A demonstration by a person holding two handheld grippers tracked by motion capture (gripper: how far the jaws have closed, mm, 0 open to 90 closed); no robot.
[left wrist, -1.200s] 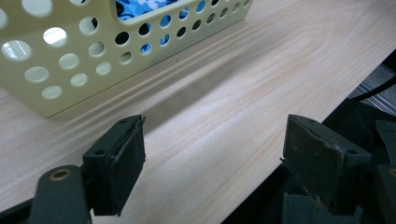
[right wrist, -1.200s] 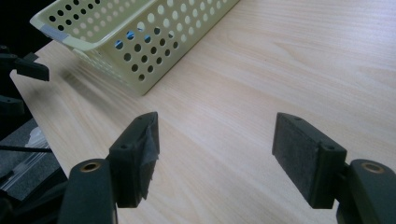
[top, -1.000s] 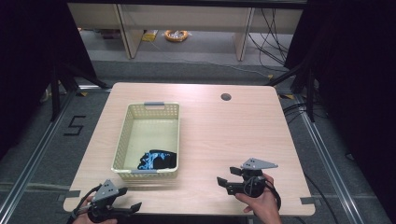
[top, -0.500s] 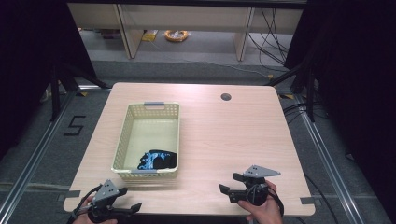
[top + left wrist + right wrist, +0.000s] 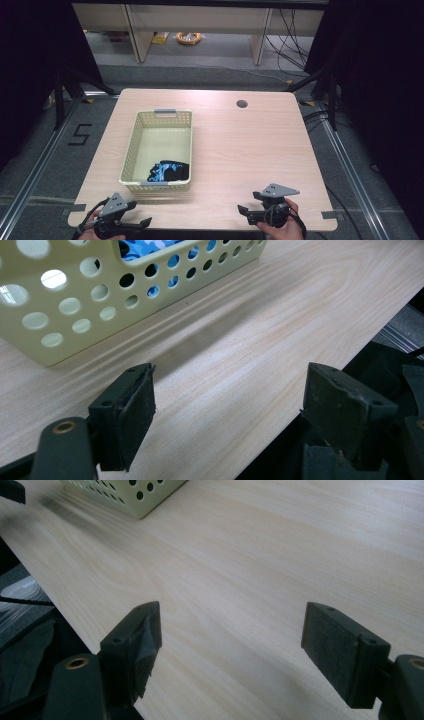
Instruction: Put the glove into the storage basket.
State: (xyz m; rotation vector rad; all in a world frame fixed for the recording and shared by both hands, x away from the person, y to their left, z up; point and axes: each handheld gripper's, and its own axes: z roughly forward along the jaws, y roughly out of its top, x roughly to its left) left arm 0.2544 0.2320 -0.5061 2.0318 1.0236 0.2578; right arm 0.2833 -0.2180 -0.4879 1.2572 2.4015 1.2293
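While both grippers hover at the counter's (image 5: 240,145) near edge, left gripper (image 5: 131,223) jaws spread, empty; right gripper (image 5: 248,212) jaws just opening, empty; cloth (image 5: 169,171) lies inside basket (image 5: 156,117), near end.

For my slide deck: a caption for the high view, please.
Blue-and-black cloth lies in the basket; left gripper and right gripper open at the table's near edge.

Even overhead light, soft shadows, dark surroundings
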